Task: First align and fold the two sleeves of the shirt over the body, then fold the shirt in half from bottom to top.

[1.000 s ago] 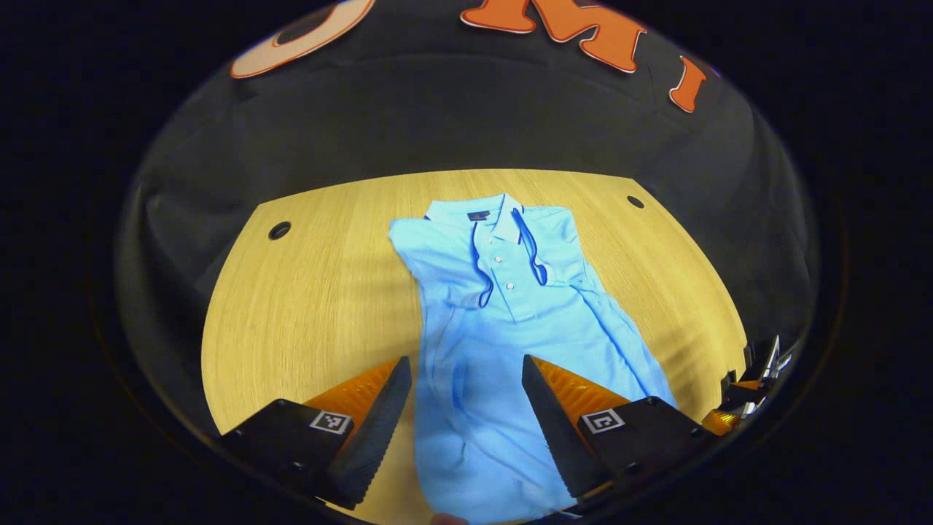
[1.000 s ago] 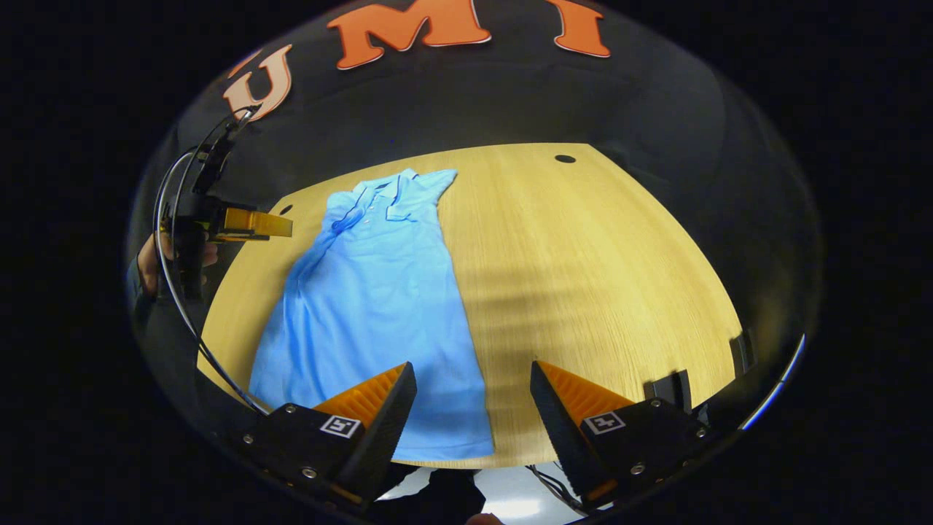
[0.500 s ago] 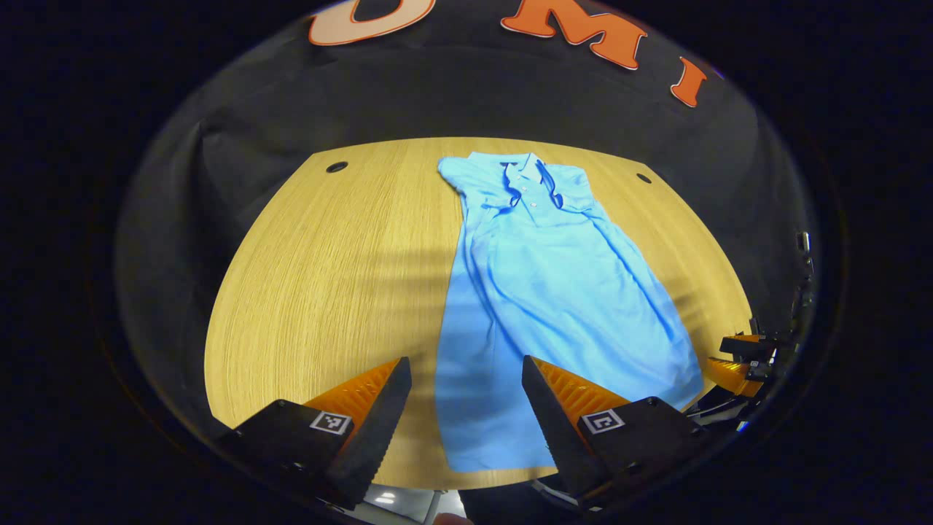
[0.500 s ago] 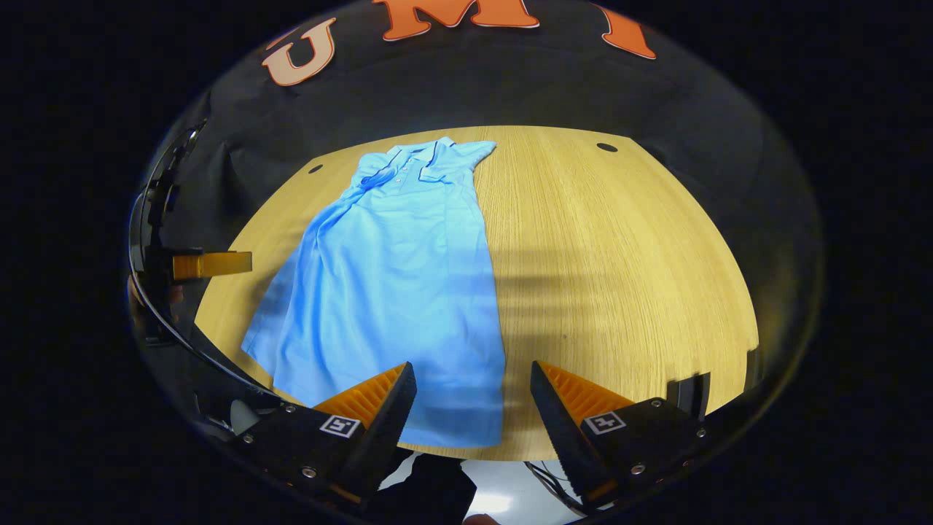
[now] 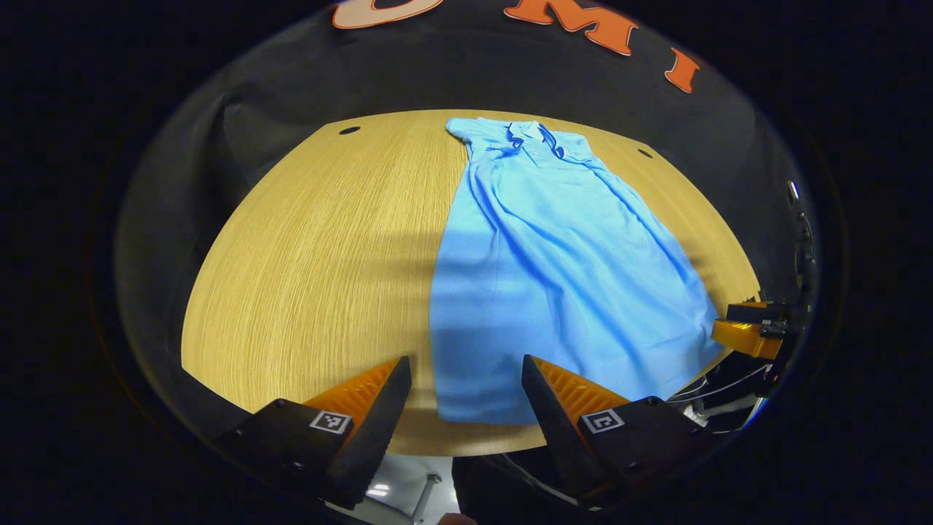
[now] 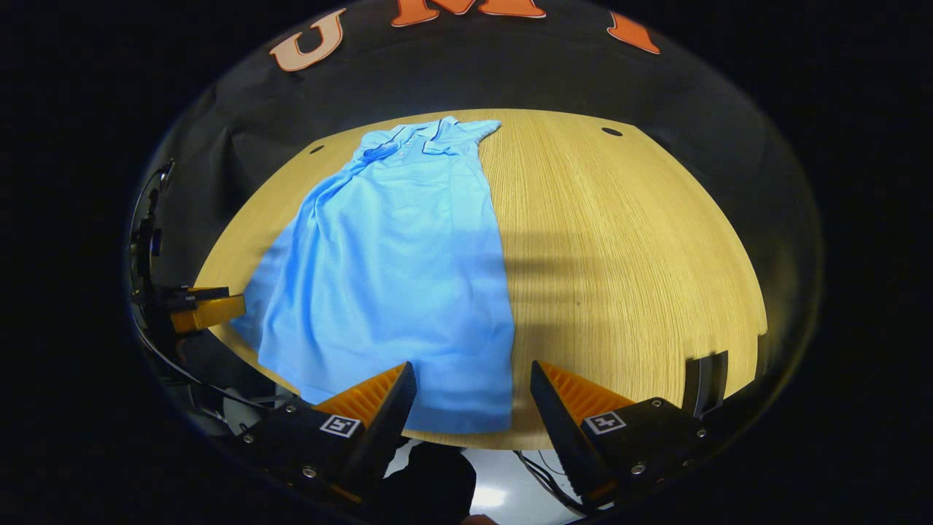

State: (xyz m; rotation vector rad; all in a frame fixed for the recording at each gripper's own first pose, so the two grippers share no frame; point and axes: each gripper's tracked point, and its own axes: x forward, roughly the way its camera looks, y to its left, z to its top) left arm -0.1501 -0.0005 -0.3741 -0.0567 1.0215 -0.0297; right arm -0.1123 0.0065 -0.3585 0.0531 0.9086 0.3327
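Blue cotton, a polo shirt, lies flat on the wooden table, sleeves already folded in over the body so it makes a long narrow strip; judging by that, the bottom-to-top fold is what remains. In the left gripper view the table's bare wood fills the left of the frame, the shirt runs from the collar at upper centre down to the hem at lower centre, and the right gripper shows at the far right edge. The left gripper is wide open and holds nothing, hovering just short of the hem's left corner. In the right gripper view the left gripper sits at the far left edge, the shirt takes the centre-left, and bare table lies to the right; the right gripper, also wide open and empty, frames the hem's right corner. The shirt's long axis points straight away from both grippers, and each is about equally near its own corner.
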